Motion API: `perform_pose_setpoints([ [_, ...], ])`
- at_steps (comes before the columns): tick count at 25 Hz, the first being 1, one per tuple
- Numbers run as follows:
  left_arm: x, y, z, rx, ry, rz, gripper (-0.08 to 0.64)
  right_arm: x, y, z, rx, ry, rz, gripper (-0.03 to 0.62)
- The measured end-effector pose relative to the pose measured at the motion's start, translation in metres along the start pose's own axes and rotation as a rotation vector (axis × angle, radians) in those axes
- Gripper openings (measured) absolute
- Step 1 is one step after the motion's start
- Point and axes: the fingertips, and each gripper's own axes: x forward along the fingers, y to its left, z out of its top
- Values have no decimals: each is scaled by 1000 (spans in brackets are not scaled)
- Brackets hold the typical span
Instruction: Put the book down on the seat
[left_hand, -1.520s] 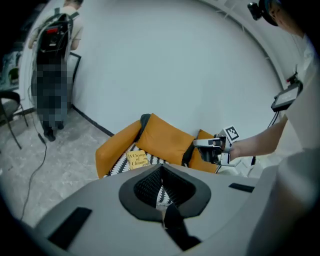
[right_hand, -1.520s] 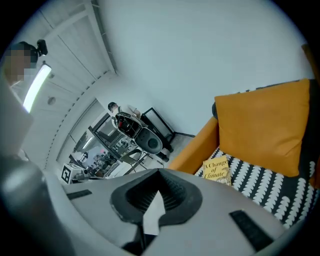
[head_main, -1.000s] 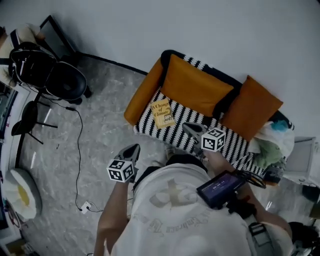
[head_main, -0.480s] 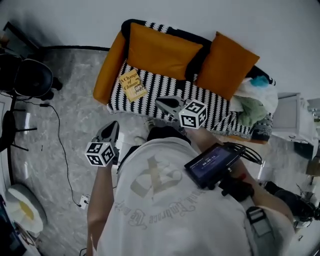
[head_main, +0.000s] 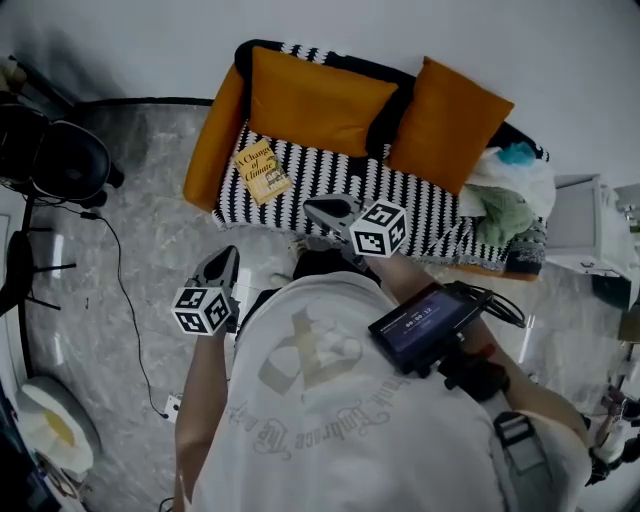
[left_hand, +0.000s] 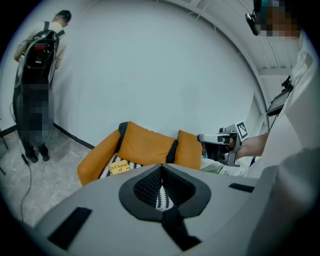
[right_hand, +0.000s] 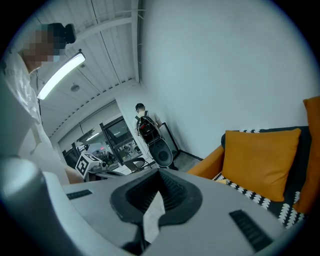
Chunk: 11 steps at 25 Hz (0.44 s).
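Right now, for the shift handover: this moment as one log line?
step: book down | book: flat on seat | left gripper: shut, empty | right gripper: shut, empty

I count one yellow book (head_main: 262, 172), one striped seat (head_main: 330, 180), two orange cushions (head_main: 315, 102) (head_main: 445, 120), my left gripper (head_main: 222, 265) and right gripper (head_main: 322, 212) making two, one black chair (head_main: 65, 160), and what looks like one heap of clothes (head_main: 505, 200), too muddled to separate.

Book (head_main: 262, 172): paper, matt cover. Seat (head_main: 320, 182): rough woven cloth. Cushions (head_main: 315, 100): smooth cloth, matt. Floor (head_main: 170, 230): hard, shiny, stone look. Shirt (head_main: 330, 430): soft cloth w/ print.
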Motion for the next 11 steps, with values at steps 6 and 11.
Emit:
perform_pose_setpoints([
  [6, -1, 0, 1, 9, 2, 5, 12, 3, 2, 2, -4, -3, 8, 14],
  [11, -5, 3, 3, 4, -10, 19, 11, 4, 3, -4, -8, 11, 13, 14],
])
